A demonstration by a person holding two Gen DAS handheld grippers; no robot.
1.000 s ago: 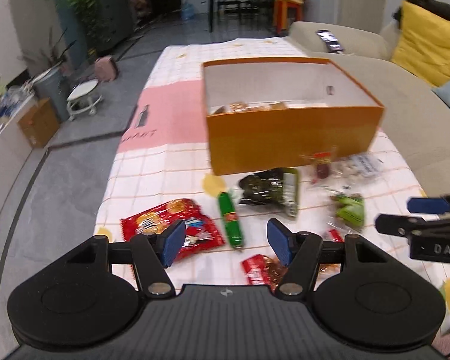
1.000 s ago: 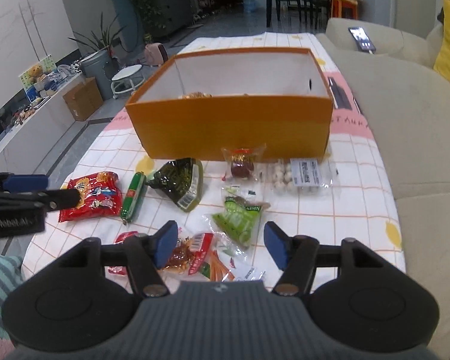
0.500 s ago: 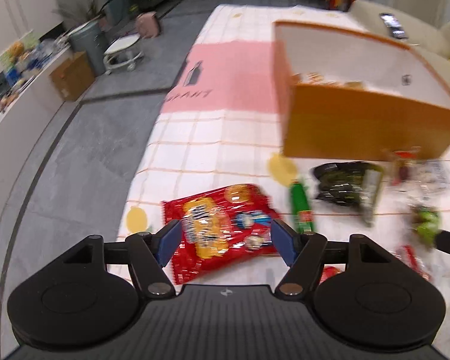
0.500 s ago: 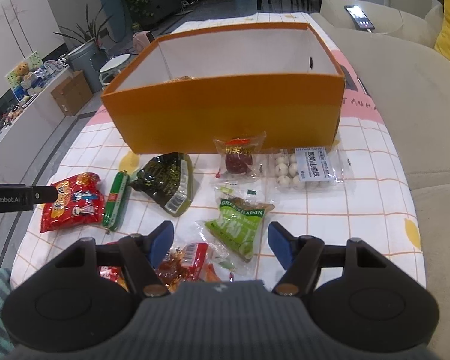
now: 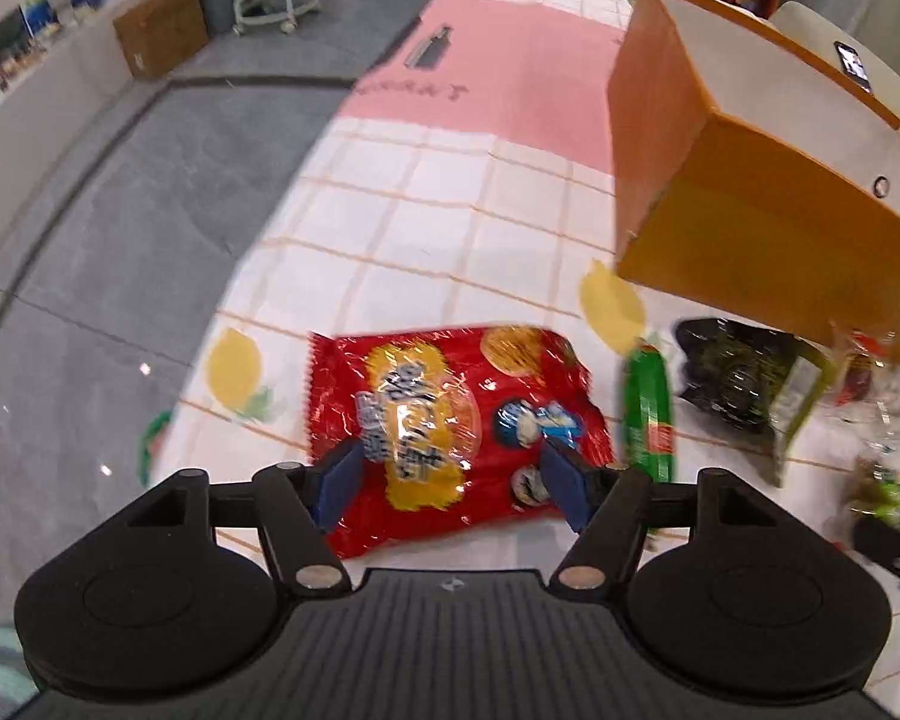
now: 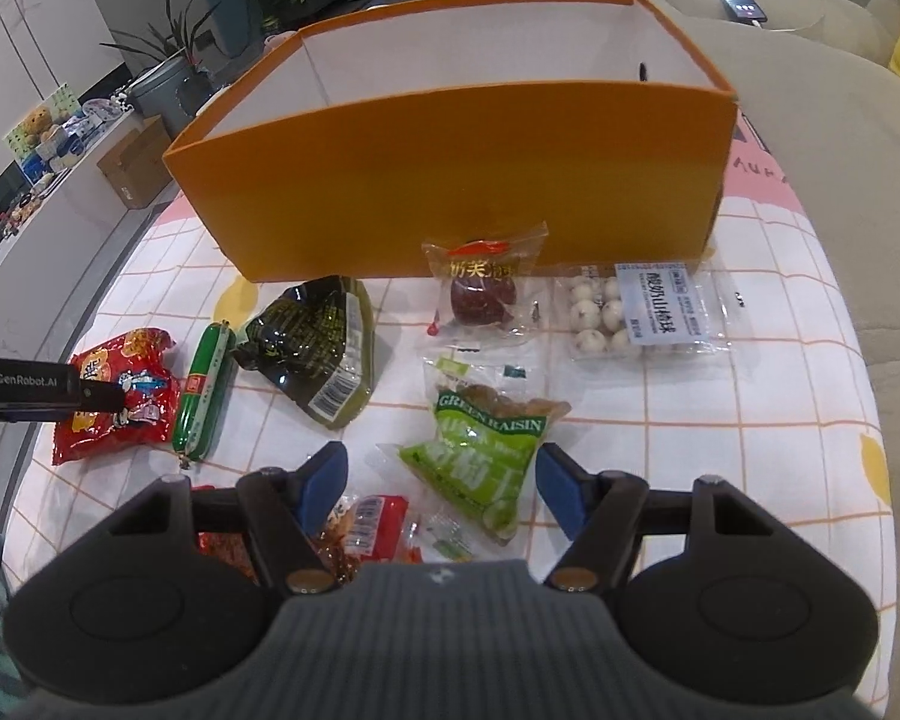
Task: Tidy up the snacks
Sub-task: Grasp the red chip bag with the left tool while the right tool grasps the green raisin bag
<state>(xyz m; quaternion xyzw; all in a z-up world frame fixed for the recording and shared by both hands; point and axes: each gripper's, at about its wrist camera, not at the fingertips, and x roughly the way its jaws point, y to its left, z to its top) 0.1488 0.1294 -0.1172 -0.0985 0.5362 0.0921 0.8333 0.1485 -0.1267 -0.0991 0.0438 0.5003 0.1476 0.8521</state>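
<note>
A checked tablecloth (image 6: 660, 414) with pink and yellow patches covers the table; grey floor lies left, a beige sofa (image 6: 810, 78) right. Only the right view shows the raisin bag (image 6: 486, 450) and the orange box (image 6: 450, 180) head-on. The left gripper (image 5: 453, 474), jaws wide, straddles the near end of a glossy red snack bag (image 5: 450, 420). The right gripper (image 6: 441, 483), jaws wide, frames the raisin bag.
</note>
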